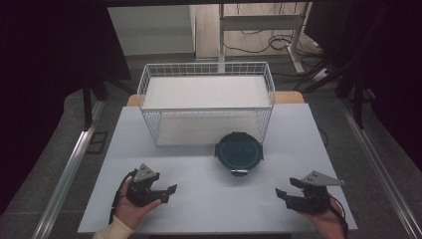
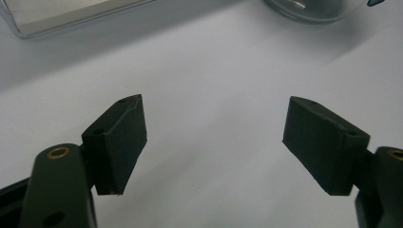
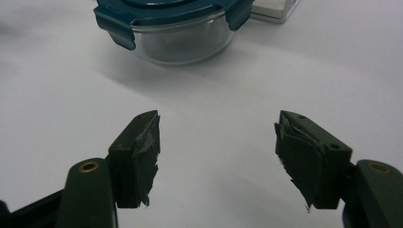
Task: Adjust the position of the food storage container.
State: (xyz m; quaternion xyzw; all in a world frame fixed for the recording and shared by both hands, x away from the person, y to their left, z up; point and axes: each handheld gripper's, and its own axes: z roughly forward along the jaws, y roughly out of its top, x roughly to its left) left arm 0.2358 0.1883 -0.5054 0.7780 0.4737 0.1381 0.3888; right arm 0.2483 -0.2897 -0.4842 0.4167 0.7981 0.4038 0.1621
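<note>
Glass under a blue lid, the container (image 1: 239,152) is sitting centre frame in the high view below the wire basket (image 1: 206,102), while the left gripper (image 2: 214,137) and right gripper (image 3: 216,152) are gaping empty, risking slipping on its smooth wall.

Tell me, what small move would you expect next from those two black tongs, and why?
Probably the right tongs move forward toward the round glass container with the dark blue clip-on lid. Both the right and the left tongs rest open and empty on the white table, and the container sits closed just ahead of the right tongs, in front of the white wire basket.
</note>
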